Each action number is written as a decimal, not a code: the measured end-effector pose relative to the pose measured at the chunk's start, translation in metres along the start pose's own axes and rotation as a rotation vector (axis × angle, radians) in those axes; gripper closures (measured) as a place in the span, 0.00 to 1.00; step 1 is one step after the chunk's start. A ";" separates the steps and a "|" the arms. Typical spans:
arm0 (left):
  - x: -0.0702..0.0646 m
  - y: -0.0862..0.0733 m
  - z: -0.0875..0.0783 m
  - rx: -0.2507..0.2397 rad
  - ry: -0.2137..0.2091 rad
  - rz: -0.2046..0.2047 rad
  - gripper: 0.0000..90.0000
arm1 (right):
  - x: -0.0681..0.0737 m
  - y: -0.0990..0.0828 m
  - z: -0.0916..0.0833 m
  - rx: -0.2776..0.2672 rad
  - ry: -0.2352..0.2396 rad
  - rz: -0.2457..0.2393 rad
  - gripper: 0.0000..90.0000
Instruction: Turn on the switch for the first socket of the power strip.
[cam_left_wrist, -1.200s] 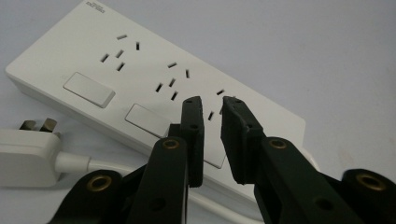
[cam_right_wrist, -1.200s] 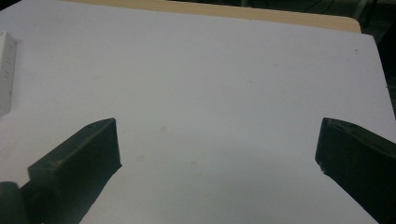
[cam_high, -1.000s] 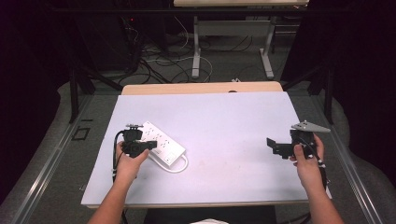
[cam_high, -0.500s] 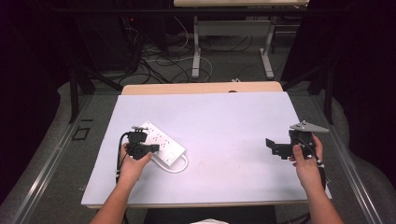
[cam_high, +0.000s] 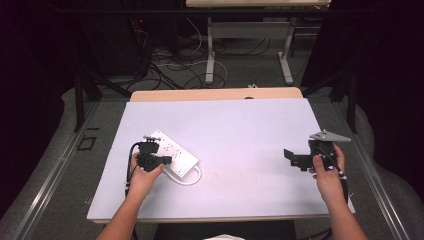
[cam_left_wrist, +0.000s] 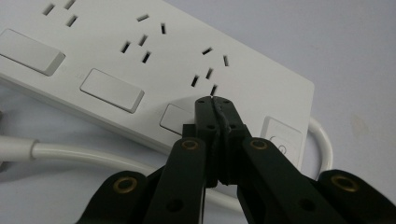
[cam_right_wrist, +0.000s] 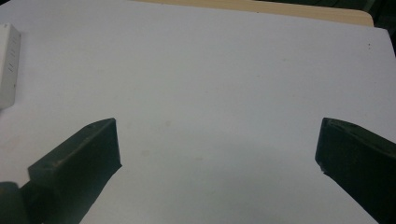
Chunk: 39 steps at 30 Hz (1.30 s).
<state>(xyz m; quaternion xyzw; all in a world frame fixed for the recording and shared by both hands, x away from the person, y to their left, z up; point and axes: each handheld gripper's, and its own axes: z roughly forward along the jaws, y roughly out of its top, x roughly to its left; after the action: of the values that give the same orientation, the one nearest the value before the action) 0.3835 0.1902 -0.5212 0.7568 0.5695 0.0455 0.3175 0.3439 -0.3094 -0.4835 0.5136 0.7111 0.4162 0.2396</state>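
A white power strip with several sockets and rocker switches lies slanted on the left half of the white table. My left gripper is shut with nothing between its jaws. In the left gripper view its closed tips sit right over the power strip, on the edge of the switch nearest the cable end; whether they press it I cannot tell. My right gripper hovers over bare table at the right, jaws wide open and holding nothing. The strip's end shows far off at the left of the right gripper view.
The strip's white cable loops beside its near end and runs under my left gripper. A wooden board edge borders the table's far side. Table legs and floor cables lie beyond it.
My left hand has edged slightly right, bringing the gripper further over the strip. The right hand has stayed put.
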 end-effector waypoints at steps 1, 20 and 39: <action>0.000 0.000 0.000 -0.002 0.000 -0.003 1.00 | 0.000 0.000 0.000 0.000 0.000 -0.003 0.00; -0.002 -0.001 0.002 0.013 0.018 0.009 1.00 | 0.000 -0.001 0.001 -0.005 0.002 -0.001 0.00; 0.001 -0.002 0.002 0.008 -0.011 -0.007 1.00 | 0.000 -0.001 0.001 -0.006 0.000 -0.002 0.00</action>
<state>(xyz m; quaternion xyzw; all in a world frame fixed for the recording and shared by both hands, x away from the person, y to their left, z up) 0.3830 0.1906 -0.5240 0.7563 0.5708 0.0380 0.3175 0.3446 -0.3090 -0.4847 0.5121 0.7104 0.4180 0.2416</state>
